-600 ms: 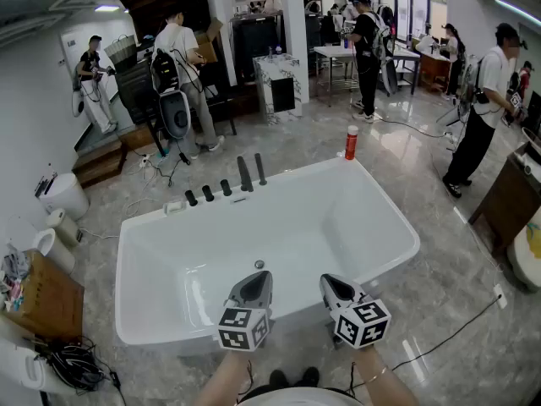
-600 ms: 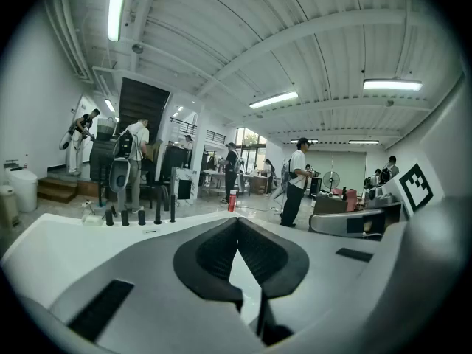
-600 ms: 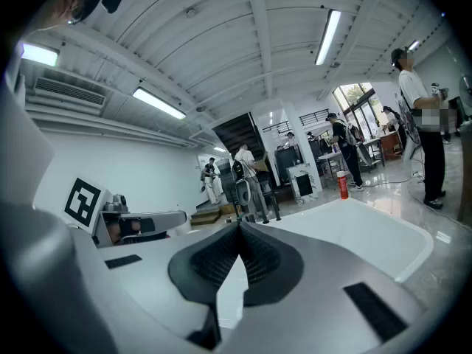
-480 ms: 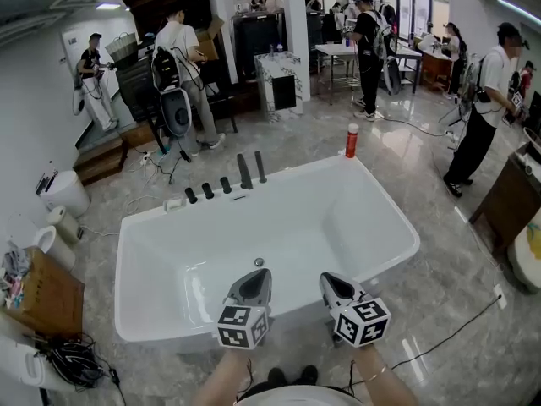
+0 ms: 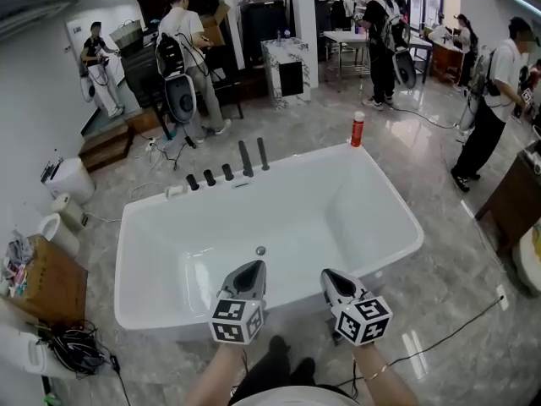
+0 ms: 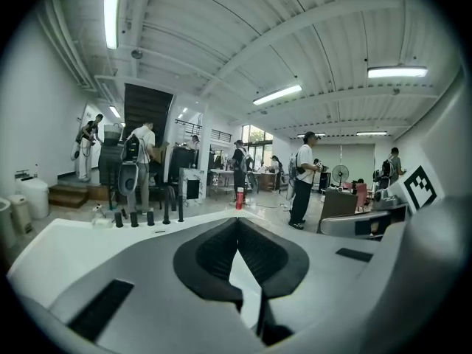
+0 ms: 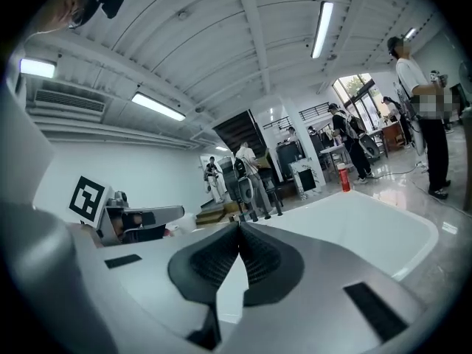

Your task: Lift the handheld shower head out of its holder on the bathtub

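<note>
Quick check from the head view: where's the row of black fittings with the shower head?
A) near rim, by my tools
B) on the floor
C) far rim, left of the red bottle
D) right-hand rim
C: the black fittings stand along the bathtub's far rim, with the red bottle to their right.

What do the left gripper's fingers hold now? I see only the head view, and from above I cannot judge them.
Observer: Nothing. In the left gripper view the left gripper has its fingers shut tip to tip, empty.
Operator: And the right one?
Observer: The right gripper looks the same in the right gripper view: fingers together, nothing between.
Operator: Where does the left one aim?
Observer: At the red bottle; the black fixtures stand left of that line.
</note>
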`<action>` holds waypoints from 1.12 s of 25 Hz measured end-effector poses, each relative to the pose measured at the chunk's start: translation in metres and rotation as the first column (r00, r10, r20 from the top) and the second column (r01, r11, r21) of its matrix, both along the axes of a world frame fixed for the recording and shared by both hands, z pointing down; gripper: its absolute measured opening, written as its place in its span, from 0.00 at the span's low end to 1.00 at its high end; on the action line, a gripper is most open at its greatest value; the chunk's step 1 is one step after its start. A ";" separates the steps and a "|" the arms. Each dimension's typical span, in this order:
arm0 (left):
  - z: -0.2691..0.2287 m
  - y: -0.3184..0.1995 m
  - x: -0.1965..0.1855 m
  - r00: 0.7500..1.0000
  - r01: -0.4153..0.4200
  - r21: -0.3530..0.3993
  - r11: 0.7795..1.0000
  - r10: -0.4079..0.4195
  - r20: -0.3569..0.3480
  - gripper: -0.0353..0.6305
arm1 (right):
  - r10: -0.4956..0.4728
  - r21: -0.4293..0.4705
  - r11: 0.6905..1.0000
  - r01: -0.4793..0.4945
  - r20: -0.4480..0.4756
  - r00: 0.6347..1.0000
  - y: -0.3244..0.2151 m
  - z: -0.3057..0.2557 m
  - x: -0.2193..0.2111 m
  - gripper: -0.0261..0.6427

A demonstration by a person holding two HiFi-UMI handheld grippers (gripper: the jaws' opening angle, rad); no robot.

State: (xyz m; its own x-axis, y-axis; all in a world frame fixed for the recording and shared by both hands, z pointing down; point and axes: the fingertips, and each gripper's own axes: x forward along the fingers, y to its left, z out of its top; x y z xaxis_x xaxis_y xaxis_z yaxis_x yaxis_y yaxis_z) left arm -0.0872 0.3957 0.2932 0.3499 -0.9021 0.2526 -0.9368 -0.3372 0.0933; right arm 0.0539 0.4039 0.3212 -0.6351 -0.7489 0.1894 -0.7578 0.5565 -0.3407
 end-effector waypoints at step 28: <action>0.074 -0.331 -0.127 1.000 -0.009 -0.112 0.994 0.008 -0.014 0.08 | 0.064 -0.106 0.992 -0.072 -0.077 0.995 -0.320 0.053 -0.118 0.05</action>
